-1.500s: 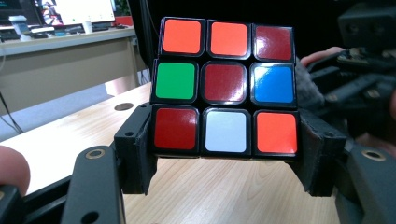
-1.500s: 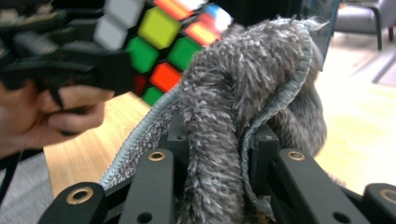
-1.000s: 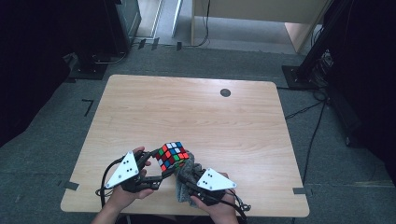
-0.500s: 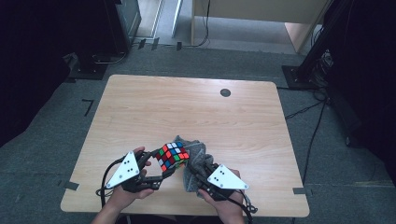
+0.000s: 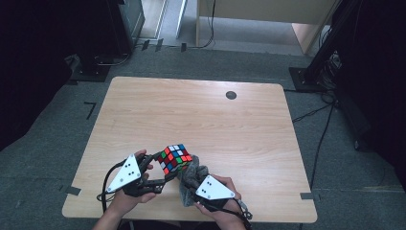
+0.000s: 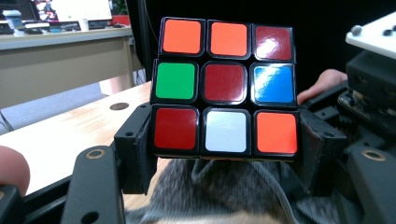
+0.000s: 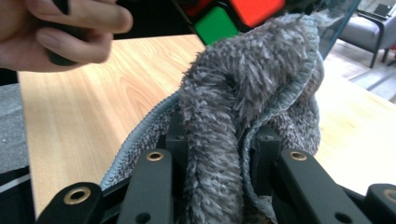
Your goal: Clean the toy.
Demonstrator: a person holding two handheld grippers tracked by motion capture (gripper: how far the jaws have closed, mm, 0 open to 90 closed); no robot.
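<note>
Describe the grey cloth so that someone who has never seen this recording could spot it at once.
Start at the wooden table and go to its near edge, where the person's two hands meet. The cloth is bunched between the jaws of the right gripper, pressed up against the colour-tiled puzzle cube. It is the one soft, shaggy grey thing there.

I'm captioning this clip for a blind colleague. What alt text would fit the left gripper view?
A scrambled puzzle cube fills the centre, clamped by its bottom row between the two black jaws of the left tongs. Its facing side shows orange, red, green, blue and white squares. A grey fluffy cloth lies bunched just below it, with the wooden table behind at left.
</note>
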